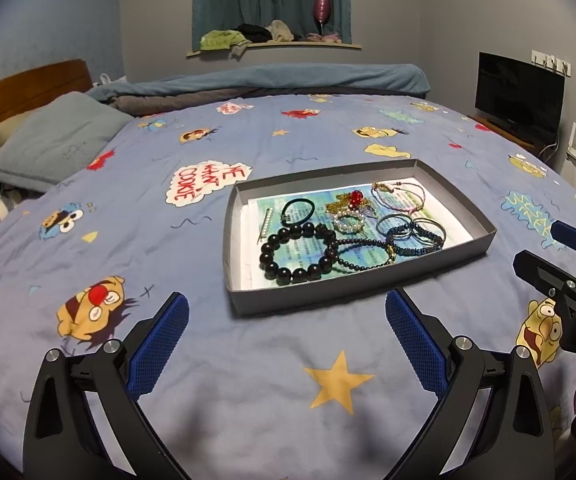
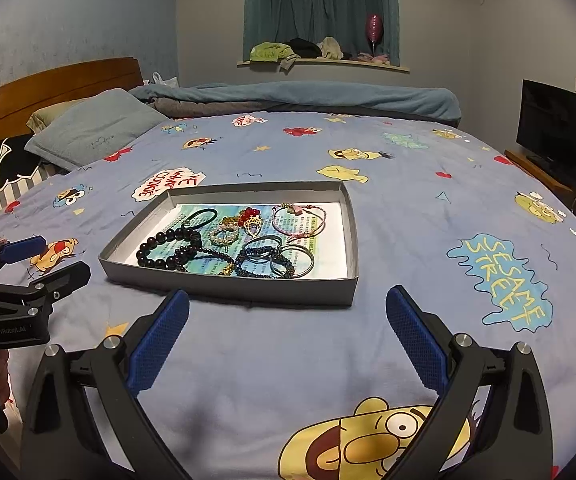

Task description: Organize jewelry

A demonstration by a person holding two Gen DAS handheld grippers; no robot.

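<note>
Dim grey-walled bedroom; wooden headboard (image 2: 48, 88), teal curtain (image 2: 322, 4), dark television (image 2: 560, 132).

Each gripper has black angled arms with silver round screws and blue cross-hatched pads. The left gripper (image 2: 44, 258) body reads "GenRobot.AI" in pale lettering; the right gripper (image 1: 550, 250) body shows letters "DA".

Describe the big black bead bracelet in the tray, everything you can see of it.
The black bead bracelet is a closed ring of large, glossy round beads, dark and polished-looking. It lies flat on the printed paper lining the grey tray, in the near-left part of it. On its right side it touches or overlaps a thinner strand of small dark beads. A thin silvery clip lies just to its left, a black hair tie just beyond. Neither gripper touches it.
</note>
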